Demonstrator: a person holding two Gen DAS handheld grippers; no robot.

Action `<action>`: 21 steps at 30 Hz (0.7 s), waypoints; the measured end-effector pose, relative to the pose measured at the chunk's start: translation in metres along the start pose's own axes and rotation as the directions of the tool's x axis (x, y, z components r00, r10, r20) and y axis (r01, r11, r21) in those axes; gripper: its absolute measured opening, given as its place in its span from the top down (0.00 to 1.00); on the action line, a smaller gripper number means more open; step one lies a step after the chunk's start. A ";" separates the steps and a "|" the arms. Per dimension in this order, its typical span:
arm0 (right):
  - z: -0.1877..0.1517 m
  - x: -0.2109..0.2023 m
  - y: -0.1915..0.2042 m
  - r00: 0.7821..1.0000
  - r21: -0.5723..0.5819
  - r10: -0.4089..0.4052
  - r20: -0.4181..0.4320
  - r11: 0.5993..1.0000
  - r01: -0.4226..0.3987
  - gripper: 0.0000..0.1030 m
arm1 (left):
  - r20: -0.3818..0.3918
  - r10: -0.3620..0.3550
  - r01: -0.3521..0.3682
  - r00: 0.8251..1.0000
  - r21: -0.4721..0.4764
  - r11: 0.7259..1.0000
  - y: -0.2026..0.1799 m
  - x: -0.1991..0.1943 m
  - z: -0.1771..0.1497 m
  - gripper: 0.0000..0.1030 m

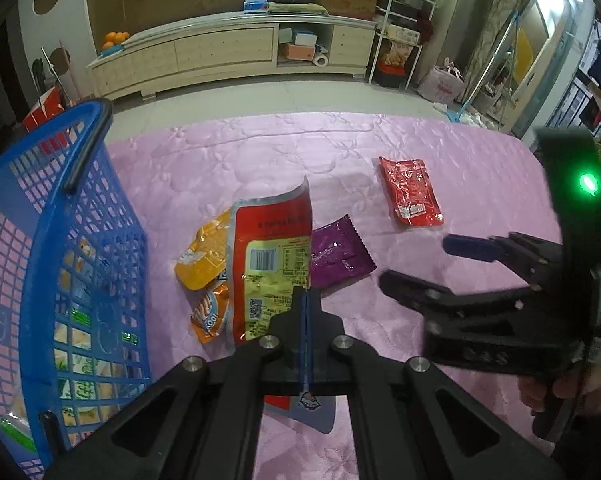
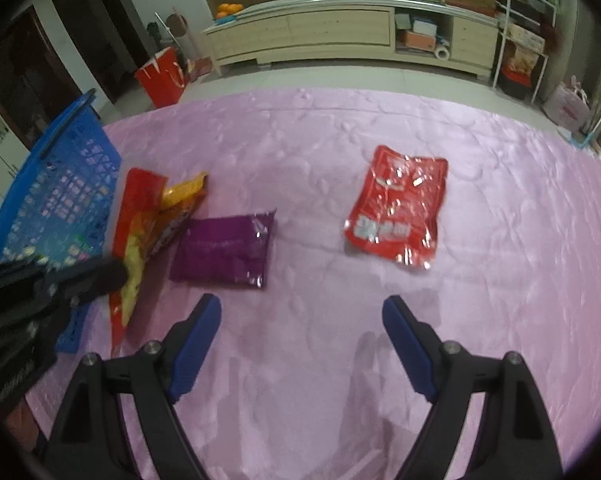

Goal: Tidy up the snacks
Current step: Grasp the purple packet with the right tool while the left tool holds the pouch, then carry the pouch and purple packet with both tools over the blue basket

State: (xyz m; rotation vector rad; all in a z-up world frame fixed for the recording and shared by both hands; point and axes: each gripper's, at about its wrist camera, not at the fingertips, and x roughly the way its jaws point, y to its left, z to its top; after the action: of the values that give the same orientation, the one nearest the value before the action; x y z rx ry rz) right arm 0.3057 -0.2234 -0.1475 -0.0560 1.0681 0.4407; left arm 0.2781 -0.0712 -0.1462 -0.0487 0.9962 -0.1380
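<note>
Pink quilted cloth (image 2: 340, 160) fronts a pale cabinet (image 2: 340, 36); left gripper (image 1: 307, 320) clamps snack packet (image 1: 272, 256), right gripper (image 2: 300, 340) apart.

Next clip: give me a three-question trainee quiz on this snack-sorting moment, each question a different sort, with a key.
1. True or false: the left gripper is shut on the red and yellow packet.
2. Which packet lies nearest the open right gripper? A) purple packet B) red pouch C) orange packet
3. Fill in: the blue ____ already holds some snacks.

Key: 1 true, it pinches the packet's edge. 2 A, in the right wrist view the purple packet lies just ahead of one fingertip and the red pouch farther off. 3 basket.
</note>
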 end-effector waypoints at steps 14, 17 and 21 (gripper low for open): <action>0.024 0.037 0.026 0.998 -0.041 0.028 -0.064 0.999 -0.031 0.79 | -0.015 -0.008 0.008 1.000 -0.023 1.000 0.009 0.010 0.003 1.00; 0.019 0.036 0.025 0.997 -0.031 0.018 -0.075 0.999 -0.020 0.93 | -0.010 -0.012 0.012 1.000 -0.015 1.000 0.008 0.008 0.001 1.00; 0.012 0.022 0.024 0.999 -0.044 -0.019 -0.037 0.999 0.017 0.98 | -0.004 -0.028 0.028 1.000 -0.028 0.999 0.010 0.003 -0.002 1.00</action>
State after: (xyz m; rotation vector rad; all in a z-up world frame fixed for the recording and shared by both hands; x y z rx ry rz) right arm 0.3152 -0.1919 -0.1563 -0.1131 1.0938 0.4485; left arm 0.2794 -0.0620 -0.1510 -0.0881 1.0024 -0.1497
